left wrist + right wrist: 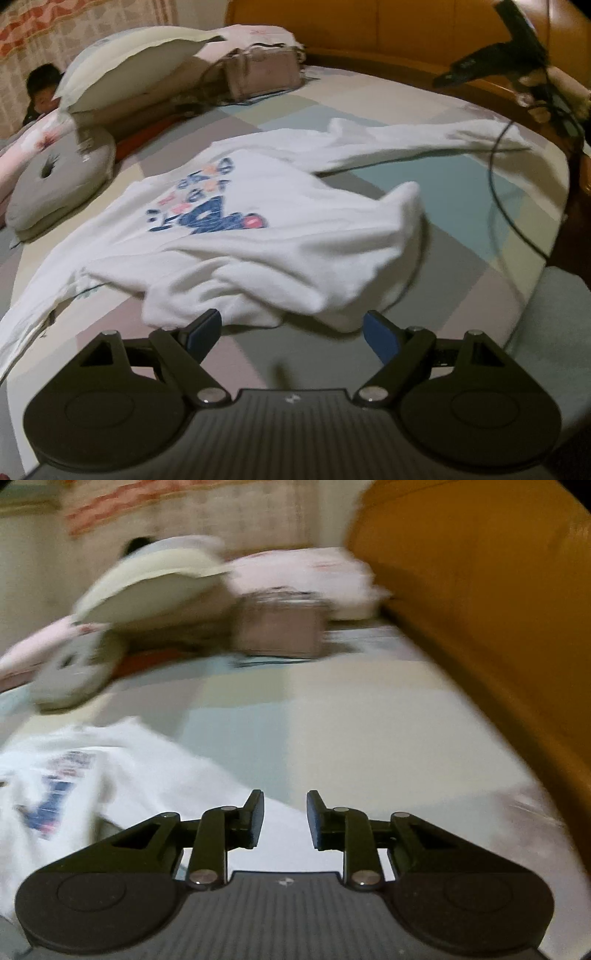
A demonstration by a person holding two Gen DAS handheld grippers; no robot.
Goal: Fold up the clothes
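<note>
Left hand-held gripper [291, 332]: jaws spread wide, nothing between them, just short of the near hem of the white shirt [236, 229]. Shirt lies rumpled, print up, mid-bed [461, 192], one sleeve stretched toward the headboard [406, 29]. Right hand-held gripper [285, 819]: jaws parted, empty, over that sleeve. Beyond the shirt: grey cushion [62, 177], handbag [262, 70], pillow [140, 70].

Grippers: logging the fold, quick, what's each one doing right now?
Left gripper: open, holding nothing, near the white shirt.
Right gripper: open, nothing between its fingers.
</note>
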